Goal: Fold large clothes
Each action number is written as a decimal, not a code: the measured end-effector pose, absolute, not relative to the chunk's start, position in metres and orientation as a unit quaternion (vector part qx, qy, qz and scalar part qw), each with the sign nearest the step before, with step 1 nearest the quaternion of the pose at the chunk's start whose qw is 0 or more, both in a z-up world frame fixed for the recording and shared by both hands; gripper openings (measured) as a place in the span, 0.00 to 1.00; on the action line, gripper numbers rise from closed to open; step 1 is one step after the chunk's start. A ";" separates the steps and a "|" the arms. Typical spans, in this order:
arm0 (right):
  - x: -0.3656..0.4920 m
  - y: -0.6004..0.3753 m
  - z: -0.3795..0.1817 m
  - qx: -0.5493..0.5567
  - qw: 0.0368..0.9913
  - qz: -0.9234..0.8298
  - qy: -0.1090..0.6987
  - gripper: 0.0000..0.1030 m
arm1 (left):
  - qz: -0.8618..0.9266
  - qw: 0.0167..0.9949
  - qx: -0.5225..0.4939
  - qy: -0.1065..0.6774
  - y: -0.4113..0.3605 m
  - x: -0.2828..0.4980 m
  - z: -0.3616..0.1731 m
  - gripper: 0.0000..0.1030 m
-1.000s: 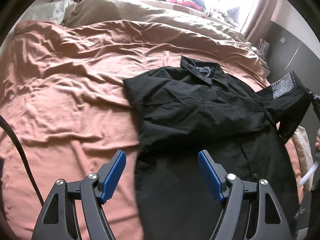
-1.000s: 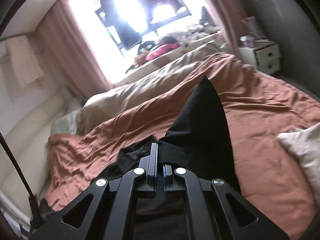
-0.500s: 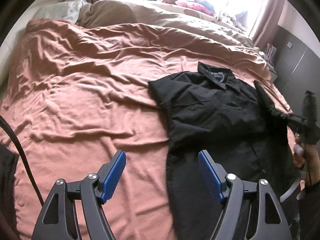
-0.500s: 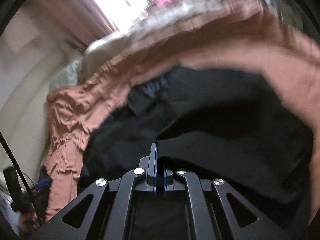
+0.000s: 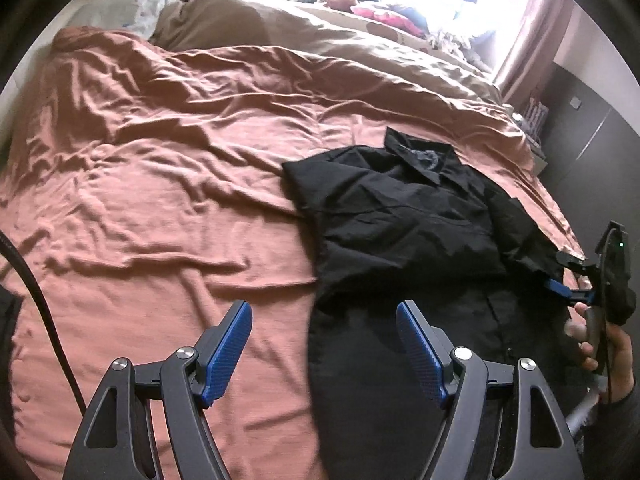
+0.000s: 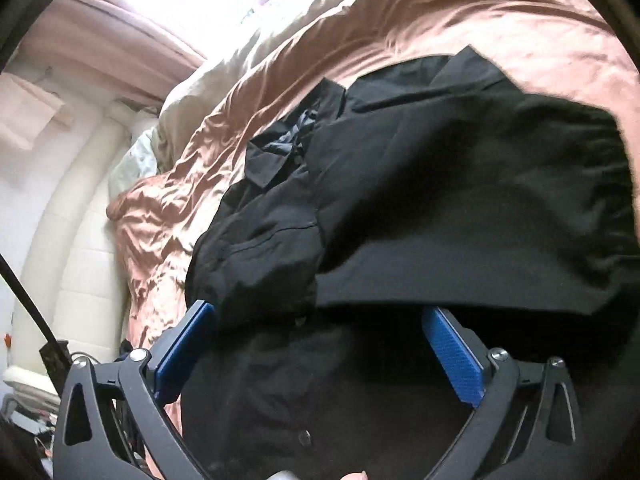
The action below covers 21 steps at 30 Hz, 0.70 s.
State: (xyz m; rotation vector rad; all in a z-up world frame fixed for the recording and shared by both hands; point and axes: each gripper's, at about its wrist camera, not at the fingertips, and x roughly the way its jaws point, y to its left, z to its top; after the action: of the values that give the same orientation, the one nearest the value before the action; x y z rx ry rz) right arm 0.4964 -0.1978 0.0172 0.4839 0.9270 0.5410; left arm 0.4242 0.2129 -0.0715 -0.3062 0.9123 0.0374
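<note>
Your right tool (image 6: 318, 354) has just sprung its blue pads wide apart, and nothing is pinched between them: the sleeve it carried now lies draped across the body of the black button-up shirt (image 6: 420, 200), in the middle and right of the right wrist view. In the left wrist view that same tool sits at the right edge of the frame, just above the shirt's right side.

Your left tool (image 5: 324, 344) hangs with its pads apart and empty at the bottom centre of its frame, straddling the shirt's left edge without touching cloth.

The shirt lies collar-up toward the upper right of the left wrist view, on the rumpled rust-coloured bed sheet (image 5: 160, 200), with both sides seemingly folded inward.

To do this step well, I would check that the folded sleeve lies flat inside the shirt's outline before you reach again; a bulge there will probably carry into every later fold. Next likely comes the hem: take both lower corners, one per tool, pinch through all layers, and lift evenly so the panel does not skew. The thin fabric will probably slide on the sheet, so lower it rather than drag it.
</note>
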 end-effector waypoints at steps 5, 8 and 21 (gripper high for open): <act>0.470 -0.238 0.018 0.224 0.865 0.201 0.402 1.00 | 0.002 0.886 -0.144 0.440 0.194 0.427 -0.073 0.74; 0.463 -0.271 0.019 0.236 0.873 0.176 0.389 1.00 | -0.002 0.887 -0.138 0.441 0.186 0.430 -0.073 0.74; 0.491 -0.308 -0.002 0.261 0.878 0.112 0.386 0.48 | 0.003 0.876 -0.133 0.463 0.177 0.443 -0.099 0.74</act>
State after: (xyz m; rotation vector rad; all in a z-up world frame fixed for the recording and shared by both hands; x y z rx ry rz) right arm 0.4910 -0.3077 -0.0016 0.5443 0.8044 0.2327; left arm 0.4429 0.1770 -0.0993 -0.2773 0.9658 0.0065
